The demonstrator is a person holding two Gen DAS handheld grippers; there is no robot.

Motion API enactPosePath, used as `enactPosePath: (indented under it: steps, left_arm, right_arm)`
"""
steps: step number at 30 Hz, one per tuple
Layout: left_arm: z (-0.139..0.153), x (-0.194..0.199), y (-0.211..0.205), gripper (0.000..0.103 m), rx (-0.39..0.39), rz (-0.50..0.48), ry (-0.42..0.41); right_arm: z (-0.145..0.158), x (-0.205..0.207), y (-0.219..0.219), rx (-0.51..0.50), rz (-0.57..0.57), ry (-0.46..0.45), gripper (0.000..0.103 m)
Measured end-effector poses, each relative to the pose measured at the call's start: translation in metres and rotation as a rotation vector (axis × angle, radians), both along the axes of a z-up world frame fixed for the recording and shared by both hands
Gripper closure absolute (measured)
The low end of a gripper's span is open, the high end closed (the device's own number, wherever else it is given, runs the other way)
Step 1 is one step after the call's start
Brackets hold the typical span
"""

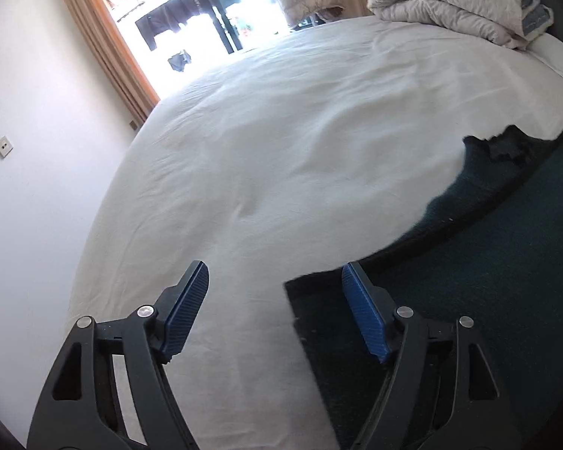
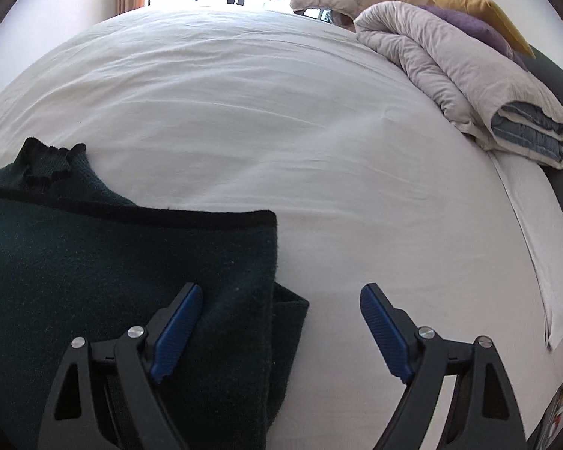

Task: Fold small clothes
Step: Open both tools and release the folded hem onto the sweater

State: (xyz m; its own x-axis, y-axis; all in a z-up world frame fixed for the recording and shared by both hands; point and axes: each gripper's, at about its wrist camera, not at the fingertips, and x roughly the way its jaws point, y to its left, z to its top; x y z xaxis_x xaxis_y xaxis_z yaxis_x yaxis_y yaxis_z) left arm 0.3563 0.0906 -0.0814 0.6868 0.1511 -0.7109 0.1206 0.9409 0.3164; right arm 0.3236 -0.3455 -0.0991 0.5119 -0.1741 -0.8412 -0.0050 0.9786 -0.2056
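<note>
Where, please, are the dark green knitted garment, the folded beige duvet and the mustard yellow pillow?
dark green knitted garment (image 2: 112, 262), right wrist view, middle of its folded top layer.
folded beige duvet (image 2: 450, 67), right wrist view, middle of its upper surface.
mustard yellow pillow (image 2: 484, 11), right wrist view, its exposed face.

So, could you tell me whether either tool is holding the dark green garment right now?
Neither: left tool and right tool stand open above the garment.
</note>
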Motion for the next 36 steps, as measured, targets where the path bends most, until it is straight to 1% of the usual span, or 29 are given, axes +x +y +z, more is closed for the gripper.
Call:
enactPosePath:
  steps: [3, 5, 6, 8, 10, 12, 14, 16, 20, 22, 24, 27, 29, 31, 32, 33, 34, 36]
  left_arm:
    - [0.017, -0.005, 0.021, 0.030, -0.071, 0.068, -0.041]
    - [0.028, -0.017, 0.029, 0.030, -0.107, 0.085, -0.075]
    - [0.034, -0.025, 0.032, 0.030, -0.112, 0.079, -0.091]
    - [0.041, -0.043, 0.036, 0.030, -0.139, 0.092, -0.124]
    - [0.046, -0.060, 0.039, 0.030, -0.174, 0.094, -0.135]
    - [0.047, -0.073, 0.037, 0.030, -0.196, 0.087, -0.137]
    - [0.045, -0.086, 0.032, 0.030, -0.194, 0.081, -0.141]
    - [0.041, -0.094, 0.027, 0.030, -0.193, 0.074, -0.142]
    - [0.031, -0.107, 0.021, 0.030, -0.242, 0.063, -0.120]
    - [0.026, -0.111, 0.016, 0.030, -0.239, 0.054, -0.123]
    - [0.025, -0.119, 0.015, 0.030, -0.251, 0.038, -0.130]
    - [0.022, -0.124, 0.007, 0.030, -0.241, 0.017, -0.132]
    - [0.018, -0.128, 0.001, 0.030, -0.224, -0.002, -0.123]
    - [0.016, -0.131, -0.004, 0.030, -0.214, -0.014, -0.125]
    - [0.014, -0.131, -0.006, 0.030, -0.216, -0.019, -0.123]
    - [0.013, -0.131, -0.009, 0.030, -0.217, -0.025, -0.120]
    - [0.011, -0.131, -0.012, 0.030, -0.212, -0.027, -0.115]
    - [0.007, -0.128, -0.019, 0.030, -0.196, -0.037, -0.107]
  right_arm:
    - [-0.001, -0.008, -0.009, 0.054, -0.058, 0.000, 0.017]
    - [-0.004, -0.012, -0.014, 0.101, -0.085, 0.011, 0.017]
    - [-0.005, -0.014, -0.014, 0.107, -0.088, 0.013, 0.018]
    - [-0.009, -0.021, -0.011, 0.107, -0.082, 0.017, 0.025]
    - [-0.011, -0.029, -0.008, 0.114, -0.092, 0.009, 0.043]
    - [-0.012, -0.040, -0.008, 0.125, -0.125, -0.005, 0.047]
    - [-0.012, -0.051, -0.010, 0.141, -0.163, -0.018, 0.048]
    - [-0.013, -0.060, -0.011, 0.147, -0.180, -0.023, 0.053]
    - [-0.020, -0.078, -0.021, 0.175, -0.235, -0.041, 0.055]
    - [-0.021, -0.087, -0.026, 0.201, -0.266, -0.065, 0.055]
    - [-0.023, -0.095, -0.029, 0.205, -0.295, -0.087, 0.055]
    - [-0.022, -0.104, -0.033, 0.202, -0.355, -0.104, 0.054]
    - [-0.014, -0.108, -0.028, 0.202, -0.368, -0.121, 0.050]
    - [0.000, -0.113, -0.026, 0.254, -0.355, -0.187, 0.039]
    - [0.007, -0.113, -0.026, 0.256, -0.358, -0.213, 0.034]
    - [0.012, -0.111, -0.024, 0.248, -0.351, -0.236, 0.023]
    - [0.015, -0.107, -0.021, 0.229, -0.330, -0.243, 0.015]
    - [0.018, -0.094, -0.013, 0.179, -0.288, -0.245, 0.015]
